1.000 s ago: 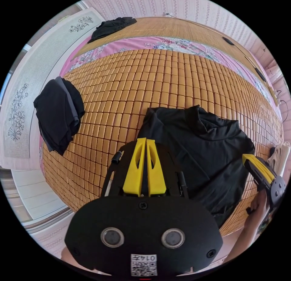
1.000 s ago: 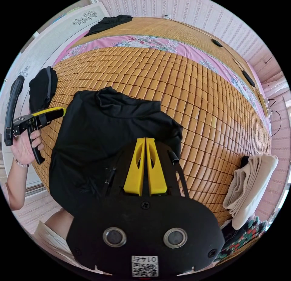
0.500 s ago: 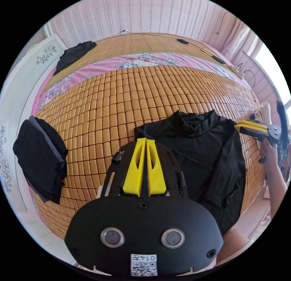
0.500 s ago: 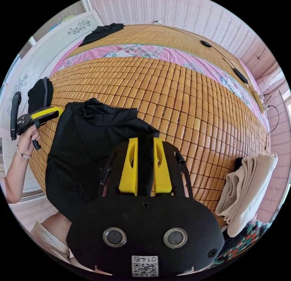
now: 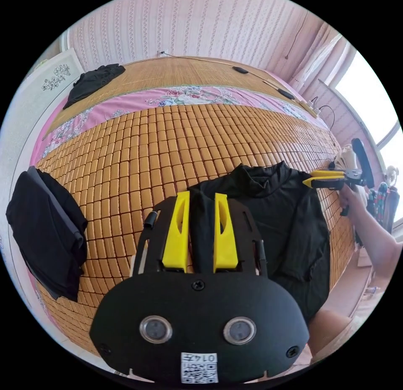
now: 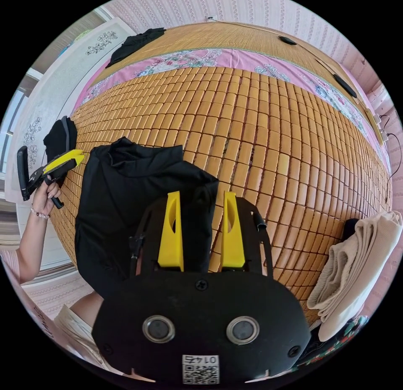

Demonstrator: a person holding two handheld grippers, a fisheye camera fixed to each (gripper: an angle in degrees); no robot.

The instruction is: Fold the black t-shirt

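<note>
Bamboo-tile mat on bed, black t-shirt spread at 3 o'clock (collar toward 12), left gripper jaws parted, right gripper jaws parted, folded dark clothes at 9 o'clock

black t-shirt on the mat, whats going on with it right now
A person is working on the black t-shirt with a hand-held gripper in each hand. It lies on the bamboo mat, partly folded, its lower end hanging over the near edge. The left gripper and right gripper both have their jaws apart above the shirt's two sides, gripping nothing. Folded dark clothes and a cream pile sit off to either side.
</note>
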